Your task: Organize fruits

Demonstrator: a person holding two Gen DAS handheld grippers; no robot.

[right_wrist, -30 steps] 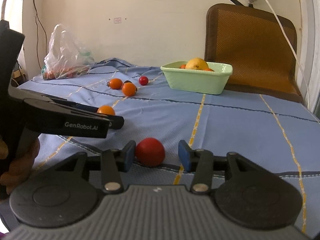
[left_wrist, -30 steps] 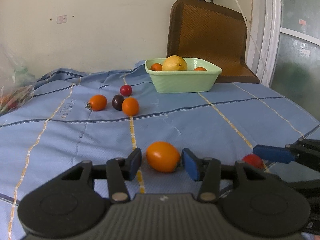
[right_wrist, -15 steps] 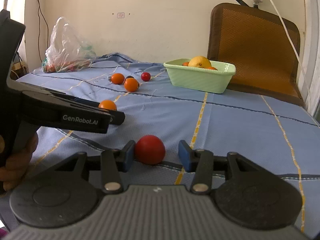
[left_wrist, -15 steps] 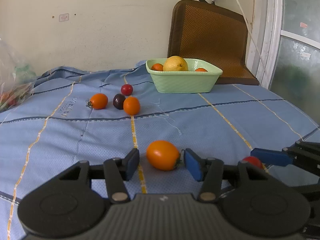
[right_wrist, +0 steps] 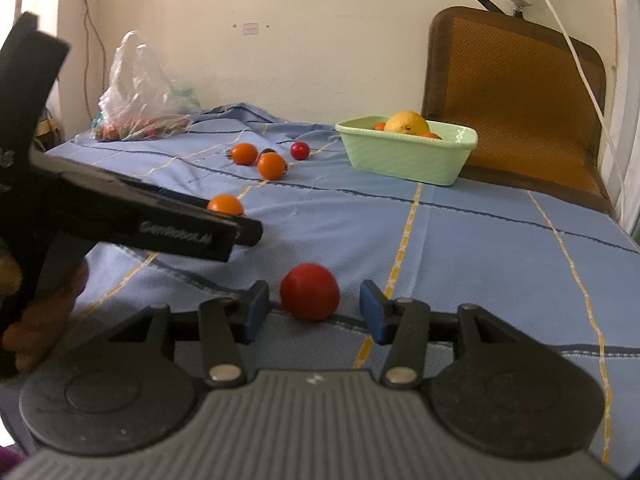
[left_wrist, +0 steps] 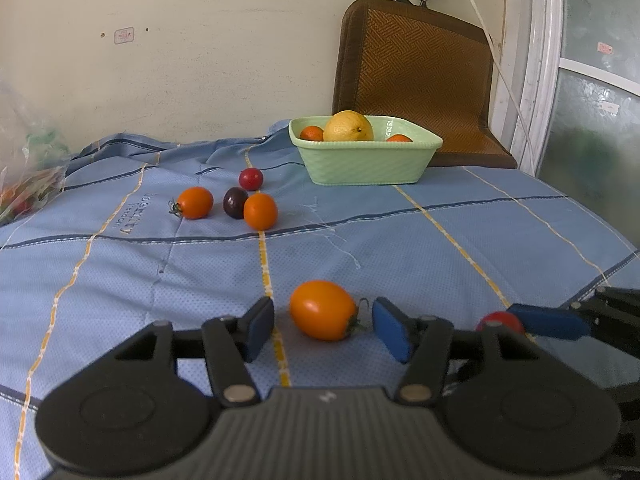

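Note:
My left gripper (left_wrist: 323, 330) is open, with an orange tomato (left_wrist: 322, 309) lying on the cloth between its blue pads, untouched. My right gripper (right_wrist: 312, 312) is open around a red tomato (right_wrist: 310, 291), which also lies on the cloth and shows in the left wrist view (left_wrist: 500, 319). A green basket (left_wrist: 366, 158) at the back holds a yellow lemon (left_wrist: 348, 126) and small orange fruits. Loose fruits lie left of the basket: an orange tomato (left_wrist: 195, 202), a dark plum (left_wrist: 235, 202), an orange fruit (left_wrist: 260, 211) and a red tomato (left_wrist: 251, 178).
A blue striped cloth (left_wrist: 420, 240) covers the surface. A brown woven mat (left_wrist: 416, 76) leans on the wall behind the basket. A clear plastic bag of produce (right_wrist: 140, 92) sits at the far left. A white cable (right_wrist: 580, 60) hangs at the right.
Both grippers have drawn back slightly and their jaws have widened a little. The orange and red tomatoes stay on the cloth between the pads.

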